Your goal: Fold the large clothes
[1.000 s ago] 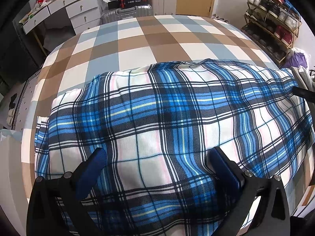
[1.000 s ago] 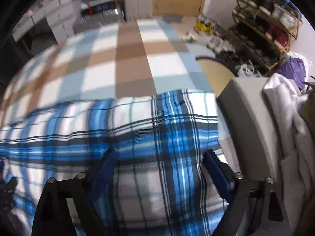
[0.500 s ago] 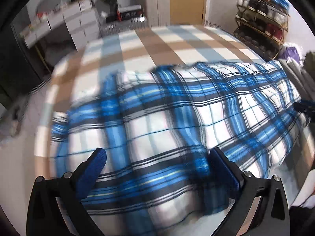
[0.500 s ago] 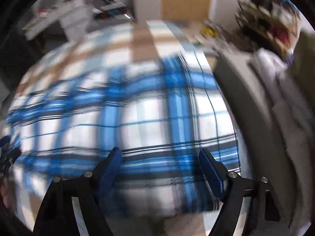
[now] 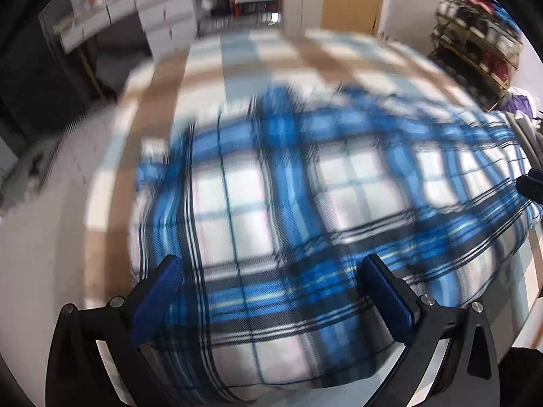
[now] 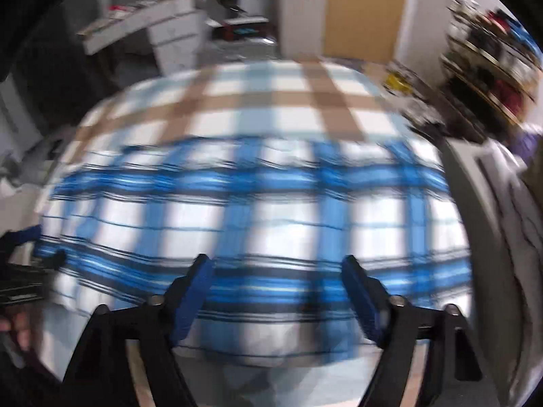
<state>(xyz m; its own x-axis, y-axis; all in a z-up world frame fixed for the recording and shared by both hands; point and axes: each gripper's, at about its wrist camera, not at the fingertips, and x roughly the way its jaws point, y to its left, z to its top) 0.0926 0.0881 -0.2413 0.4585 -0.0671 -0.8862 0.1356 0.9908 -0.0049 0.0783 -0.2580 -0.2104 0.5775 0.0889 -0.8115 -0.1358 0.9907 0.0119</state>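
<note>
A large blue, white and black plaid garment (image 5: 305, 186) lies spread flat on a bed with a brown, pale blue and white checked cover (image 5: 271, 61). My left gripper (image 5: 271, 264) hovers open over the garment's near left part, with cloth showing between the blue pads but not pinched. In the right wrist view the same garment (image 6: 271, 210) fills the middle, and my right gripper (image 6: 276, 261) is above its near edge, jaws wide and opening, nothing pressed between them. Each gripper shows at the other view's edge. Both views are motion-blurred.
A shoe rack (image 5: 475, 44) stands at the far right and white drawers (image 5: 163, 17) at the far left behind the bed. A grey seat piled with clothes (image 6: 492, 203) borders the bed's right side. Pale floor (image 5: 51, 237) lies left of the bed.
Both cameras have pulled back and slid sideways, so the garment's near edge and the bedside now show under the fingers. The garment lies as before. Both grippers stay wide.
</note>
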